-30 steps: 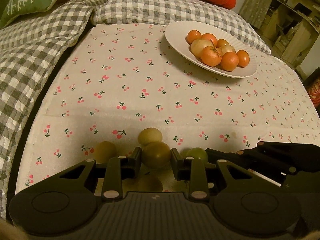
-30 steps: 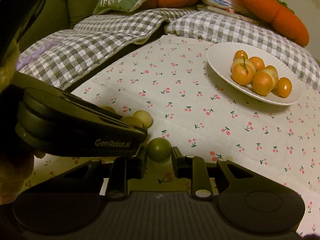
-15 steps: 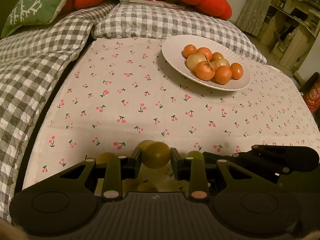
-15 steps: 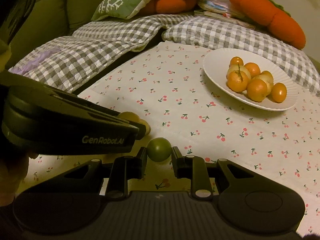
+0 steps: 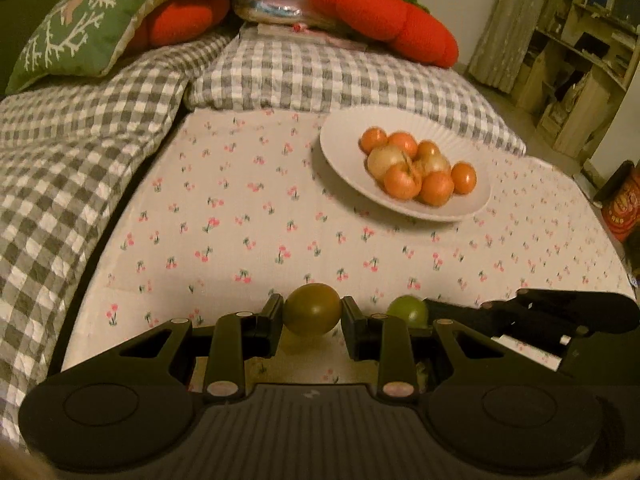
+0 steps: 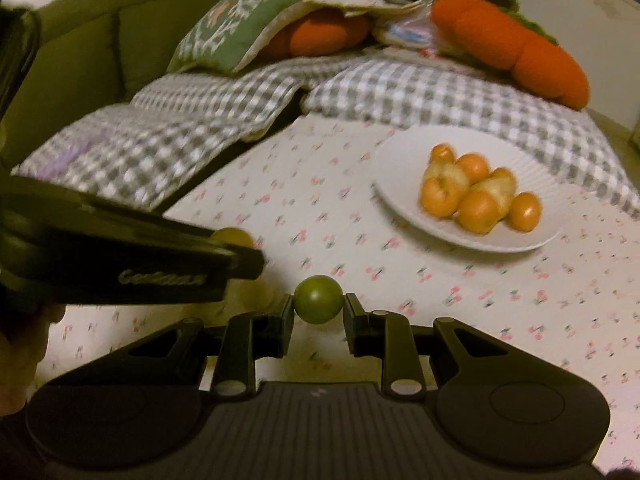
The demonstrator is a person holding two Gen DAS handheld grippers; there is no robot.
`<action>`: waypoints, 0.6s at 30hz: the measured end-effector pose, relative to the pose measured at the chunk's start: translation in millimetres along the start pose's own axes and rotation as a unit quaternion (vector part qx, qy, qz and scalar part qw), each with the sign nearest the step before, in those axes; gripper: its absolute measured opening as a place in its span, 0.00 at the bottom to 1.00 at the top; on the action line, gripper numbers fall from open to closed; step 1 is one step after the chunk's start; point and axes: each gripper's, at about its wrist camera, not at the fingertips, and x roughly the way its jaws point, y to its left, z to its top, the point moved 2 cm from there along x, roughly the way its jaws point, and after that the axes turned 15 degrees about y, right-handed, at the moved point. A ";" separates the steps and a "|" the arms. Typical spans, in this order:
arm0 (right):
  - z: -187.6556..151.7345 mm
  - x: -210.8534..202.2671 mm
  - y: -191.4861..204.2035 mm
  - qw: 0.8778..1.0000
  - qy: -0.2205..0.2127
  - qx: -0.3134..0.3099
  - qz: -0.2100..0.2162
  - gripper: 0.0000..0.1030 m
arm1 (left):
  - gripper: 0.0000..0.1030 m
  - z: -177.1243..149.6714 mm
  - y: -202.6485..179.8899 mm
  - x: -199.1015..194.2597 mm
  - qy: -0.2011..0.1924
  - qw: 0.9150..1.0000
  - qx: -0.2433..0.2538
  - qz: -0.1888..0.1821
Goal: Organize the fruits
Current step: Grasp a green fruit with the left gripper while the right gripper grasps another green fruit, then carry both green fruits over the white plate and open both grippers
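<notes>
Fruits are the subject — two small round ones, each pinched in a claw above a cherry-print cloth (image 5: 248,208). The left gripper (image 5: 312,314) is closed on an olive-brown fruit (image 5: 312,314), its two pads pressing the left and right sides at the widest part. The right gripper (image 6: 319,299) is closed the same way on a brighter green fruit (image 6: 319,299), held at its middle. Both fruits sit at the very tips of the fingers, clear of the cloth.

Ahead of both claws and to their right, well apart, a white plate (image 5: 344,160) holds a heap of orange and pale yellow fruits (image 5: 416,168). In the right wrist view, the left gripper crosses just to the left of the right claw, and a pale yellow fruit (image 6: 258,294) lies on the cloth close beside the claw, partly hidden under it.

By their look, these fruits are light, smooth-skinned and fairly firm — yet likely to bruise or split if squeezed hard. Their roundness makes them apt to slip or roll out of a flat-padded grip, so holding across the widest part, as now, seems the safest place. Once set down they may roll, and the piled fruits on the plate could shift if nudged.

Behind the plate lie checked bedding (image 5: 320,76) and an orange plush cushion (image 5: 384,16).
</notes>
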 end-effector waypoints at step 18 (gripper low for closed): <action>36.8 -27.9 -121.9 0.985 -0.048 0.164 -0.003 0.23 | 0.16 73.9 -27.7 13.6 -0.038 0.999 -0.001 -0.003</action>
